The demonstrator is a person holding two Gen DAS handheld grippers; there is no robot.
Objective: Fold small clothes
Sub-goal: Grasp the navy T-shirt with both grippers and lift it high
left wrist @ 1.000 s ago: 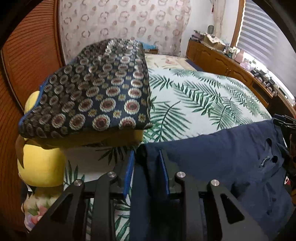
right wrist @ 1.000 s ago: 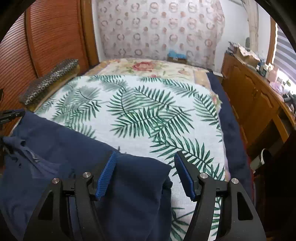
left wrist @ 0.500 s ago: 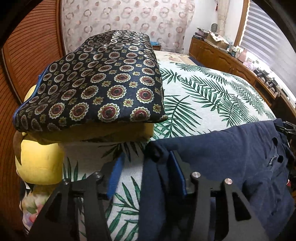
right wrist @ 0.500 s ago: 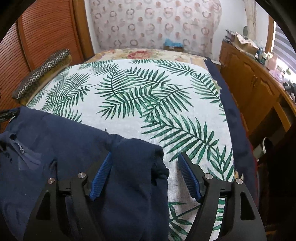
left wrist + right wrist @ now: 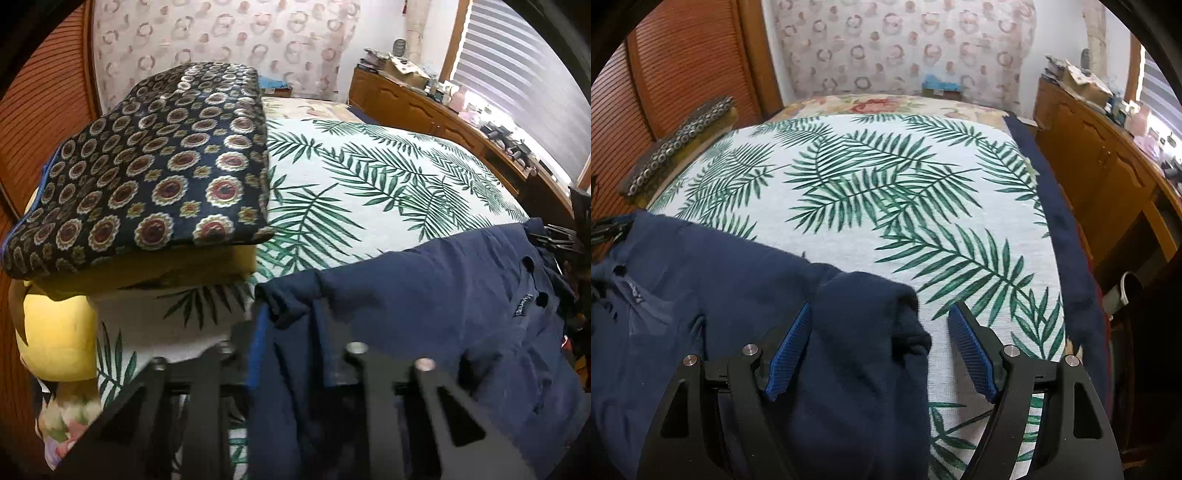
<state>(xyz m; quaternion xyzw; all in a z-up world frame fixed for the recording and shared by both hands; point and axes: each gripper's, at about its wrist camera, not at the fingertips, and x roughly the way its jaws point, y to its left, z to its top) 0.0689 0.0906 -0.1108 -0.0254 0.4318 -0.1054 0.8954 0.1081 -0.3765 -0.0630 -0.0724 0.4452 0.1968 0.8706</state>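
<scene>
Left gripper [image 5: 286, 325], nearest in the left wrist view: jaws pinched tight on the near sleeve corner of the navy polo shirt [image 5: 424, 295], the cloth bunched between the blue pads and draped over the right-hand finger. Grip sits at the sleeve edge, probably so the whole side can be lifted and carried across for a fold. Right gripper [image 5: 879, 350], nearest in the right wrist view: jaws about half apart and closing, straddling the opposite sleeve; the left pad lies against the cloth at 9 o'clock of the bundle, the right pad stands clear of it at 3 o'clock over bare bedspread [image 5: 886, 206]. No hold there yet, by my reading. The shirt lies spread across the near edge of the bed, placket buttons and a small chest logo facing up, so it looks front-up and flat between the two grippers. That layout suits a symmetric pick at both sleeves. Beyond the shirt, the palm-leaf bedspread is bare, giving room to lay the fold down. At 10 o'clock of the left view a medallion-print cushion [image 5: 147, 166] rests on a yellow cushion [image 5: 55, 332], touching it, just beside the held sleeve; a lift toward that side risks brushing them. Farthest: wooden sideboard [image 5: 1108, 166] at 2 o'clock, louvred wardrobe door [image 5: 683, 74] at 10 o'clock, patterned curtain [image 5: 905, 48] at 12 o'clock.
</scene>
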